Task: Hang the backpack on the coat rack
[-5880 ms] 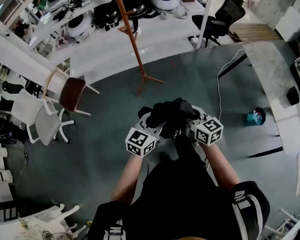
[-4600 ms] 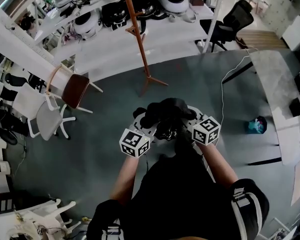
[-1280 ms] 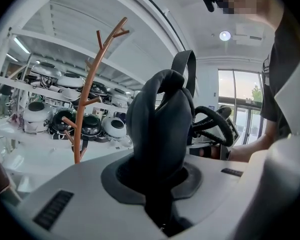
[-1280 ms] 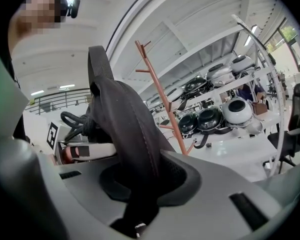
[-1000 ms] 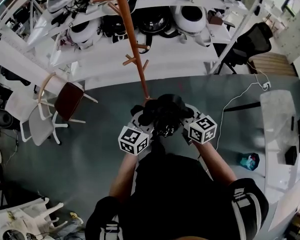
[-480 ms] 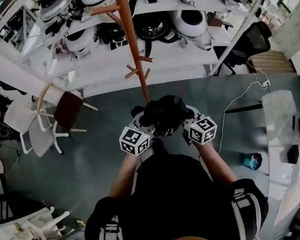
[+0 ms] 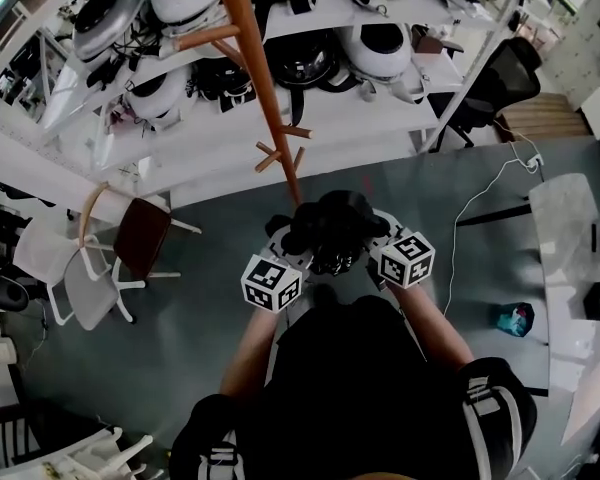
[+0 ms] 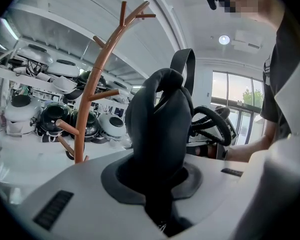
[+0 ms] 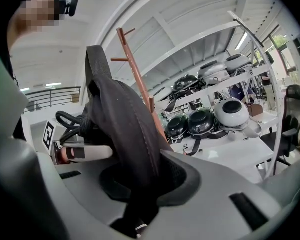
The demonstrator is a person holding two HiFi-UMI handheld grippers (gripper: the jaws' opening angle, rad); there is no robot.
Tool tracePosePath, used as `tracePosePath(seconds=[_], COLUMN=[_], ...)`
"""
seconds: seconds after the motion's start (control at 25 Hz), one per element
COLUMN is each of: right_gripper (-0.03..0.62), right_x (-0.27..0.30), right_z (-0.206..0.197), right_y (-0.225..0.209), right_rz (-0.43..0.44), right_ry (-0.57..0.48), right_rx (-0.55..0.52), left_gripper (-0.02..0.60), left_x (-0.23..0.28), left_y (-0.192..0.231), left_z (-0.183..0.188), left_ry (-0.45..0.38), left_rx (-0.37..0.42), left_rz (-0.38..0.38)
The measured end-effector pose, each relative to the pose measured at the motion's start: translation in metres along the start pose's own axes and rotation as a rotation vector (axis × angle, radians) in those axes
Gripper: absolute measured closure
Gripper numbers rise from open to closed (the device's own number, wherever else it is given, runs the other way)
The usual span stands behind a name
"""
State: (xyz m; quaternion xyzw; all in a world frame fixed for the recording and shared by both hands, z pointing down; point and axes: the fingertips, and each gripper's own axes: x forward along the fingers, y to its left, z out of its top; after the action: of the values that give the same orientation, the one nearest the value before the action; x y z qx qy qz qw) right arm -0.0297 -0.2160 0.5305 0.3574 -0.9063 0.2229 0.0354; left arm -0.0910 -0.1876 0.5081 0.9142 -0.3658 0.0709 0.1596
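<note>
Bright even indoor light, window glare, heavy fisheye distortion at edges.

Bare floor [image 7: 420, 183] lies right of the coat rack [image 7: 263, 88]; shelves [image 7: 365, 110] crowd behind it, a chair [image 7: 140, 236] stands left.

The black backpack [image 7: 330, 230], bunched and held aloft, is near the upright brown coat rack [image 7: 256, 68].

Grey-green floor [image 7: 180, 308] carries an orange-brown wooden coat rack [image 7: 265, 93] just ahead of the gripper fingers [image 8: 65, 194], white metal shelves [image 7: 350, 118] of rounded black and white helmet-like shells [image 7: 380, 46] beyond, a brown-seated wooden chair [image 7: 140, 240] to their left, a white cable [image 7: 477, 200] and small teal object [image 7: 515, 318] to their right.
</note>
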Motion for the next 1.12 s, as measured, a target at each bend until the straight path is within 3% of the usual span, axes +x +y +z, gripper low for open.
tracePosePath(seconds=[0.32,0.56,1.12], right_gripper=[0.502,0.502,0.502], right_x=[0.008,0.019,0.090], right_z=[0.003,0.007,0.052], right_y=[-0.004,-0.021,-0.081], right_rz=[0.004,0.055,0.319], right_ry=[0.002,0.048,0.199], right_rx=[-0.003,-0.013,-0.129], left_gripper=[0.505,0.505,0.505], left_x=[0.003,0.019,0.080], left_y=[0.006,0.013,0.066], left_z=[0.001,0.002,0.031], left_ry=[0.008,0.002,-0.089], left_rx=[0.003,-0.015,-0.130], left_rz=[0.001,0.048,0.324])
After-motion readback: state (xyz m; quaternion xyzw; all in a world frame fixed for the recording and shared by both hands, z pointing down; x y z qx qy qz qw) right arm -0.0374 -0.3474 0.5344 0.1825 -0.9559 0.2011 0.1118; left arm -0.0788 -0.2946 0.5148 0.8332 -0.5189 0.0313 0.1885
